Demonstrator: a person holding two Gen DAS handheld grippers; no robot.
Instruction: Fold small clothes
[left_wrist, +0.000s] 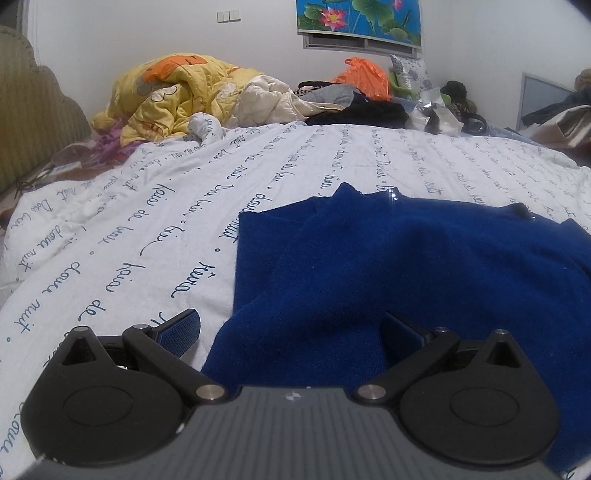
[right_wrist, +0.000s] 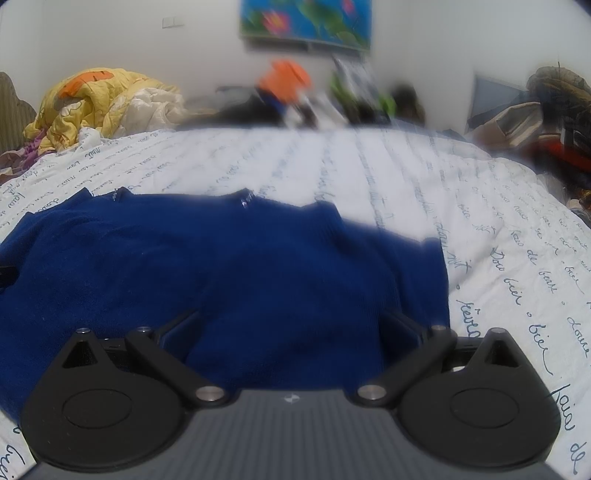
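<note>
A dark blue knitted sweater (left_wrist: 406, 258) lies spread on the white bedspread with script print (left_wrist: 147, 206), its sleeves folded inward over the body. My left gripper (left_wrist: 291, 328) stands open at the sweater's near left hem, one finger over the bedspread, the other over the knit. In the right wrist view the same sweater (right_wrist: 221, 266) fills the foreground. My right gripper (right_wrist: 288, 325) is open too, low over the near right part of the sweater, with cloth lying between its spread fingers. Neither gripper holds anything.
A yellow and cream quilt heap (left_wrist: 192, 92) lies at the far left of the bed. Dark clothes, an orange bag (left_wrist: 364, 79) and clutter line the far edge. More piled things (right_wrist: 554, 122) sit at the right. A padded headboard (left_wrist: 33, 122) rises at the left.
</note>
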